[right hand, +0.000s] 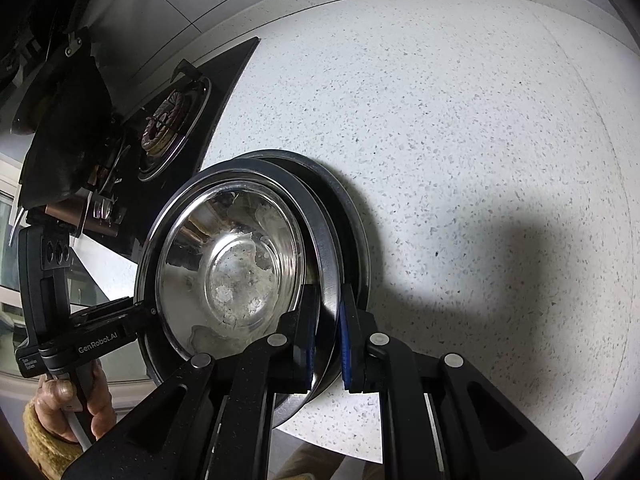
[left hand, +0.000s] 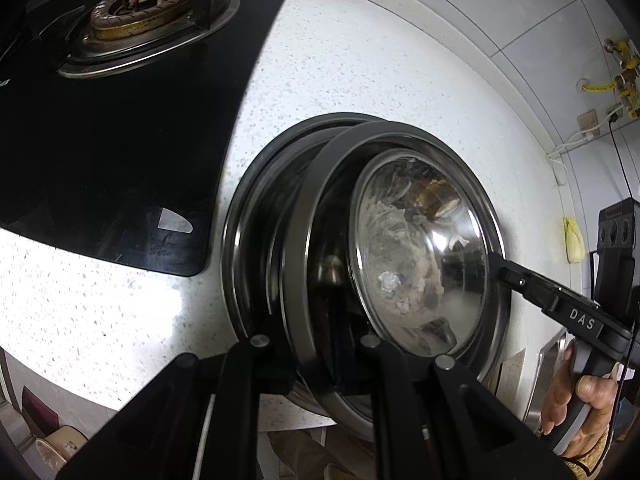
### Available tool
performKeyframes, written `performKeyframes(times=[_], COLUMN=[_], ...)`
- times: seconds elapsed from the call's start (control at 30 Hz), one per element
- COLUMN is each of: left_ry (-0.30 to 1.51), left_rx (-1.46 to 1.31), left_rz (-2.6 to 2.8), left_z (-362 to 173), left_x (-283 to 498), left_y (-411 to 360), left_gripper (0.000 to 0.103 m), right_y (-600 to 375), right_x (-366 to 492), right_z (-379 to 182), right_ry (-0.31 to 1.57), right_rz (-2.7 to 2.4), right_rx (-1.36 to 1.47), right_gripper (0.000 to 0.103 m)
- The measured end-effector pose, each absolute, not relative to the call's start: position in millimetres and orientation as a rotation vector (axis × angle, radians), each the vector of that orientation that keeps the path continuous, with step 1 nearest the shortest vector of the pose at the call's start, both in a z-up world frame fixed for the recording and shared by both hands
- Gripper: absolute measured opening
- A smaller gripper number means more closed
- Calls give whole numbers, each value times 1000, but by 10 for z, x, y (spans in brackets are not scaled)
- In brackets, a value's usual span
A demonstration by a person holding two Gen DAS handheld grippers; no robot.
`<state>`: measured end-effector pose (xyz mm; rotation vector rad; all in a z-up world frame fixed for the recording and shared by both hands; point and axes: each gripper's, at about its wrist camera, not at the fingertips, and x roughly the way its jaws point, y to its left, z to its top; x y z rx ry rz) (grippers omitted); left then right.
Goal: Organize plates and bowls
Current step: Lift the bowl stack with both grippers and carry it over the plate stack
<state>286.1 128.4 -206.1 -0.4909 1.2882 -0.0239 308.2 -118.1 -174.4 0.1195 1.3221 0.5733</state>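
Note:
A shiny steel bowl (left hand: 424,256) sits inside a steel plate (left hand: 320,200) that is tilted up over a second steel plate (left hand: 248,216) lying on the speckled counter. My left gripper (left hand: 316,344) is shut on the near rim of the tilted plate. My right gripper (right hand: 326,332) is shut on the opposite rim of the same plate (right hand: 324,264), blue pads either side of it; its finger also shows in the left wrist view (left hand: 520,276). The bowl (right hand: 232,272) holds dried residue. The lower plate (right hand: 348,216) shows behind.
A black glass gas hob (left hand: 120,120) with a burner (left hand: 140,12) lies left of the plates. White speckled counter (right hand: 480,140) stretches to the right, ending at a tiled wall (left hand: 520,20). A sink rim (left hand: 548,360) is at the far right.

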Motion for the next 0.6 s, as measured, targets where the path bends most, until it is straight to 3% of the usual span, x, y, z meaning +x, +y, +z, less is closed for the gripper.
performKeyframes(times=[0.6], left_ry=[1290], left_rx=[-504], left_rz=[-56], left_z=[-2132], left_x=[2908], left_y=[1332], left_gripper=[10], right_y=[-1185], right_x=[3009], right_z=[-1745], right_ry=[1321], right_rz=[541], right_rx=[127], right_gripper=[11])
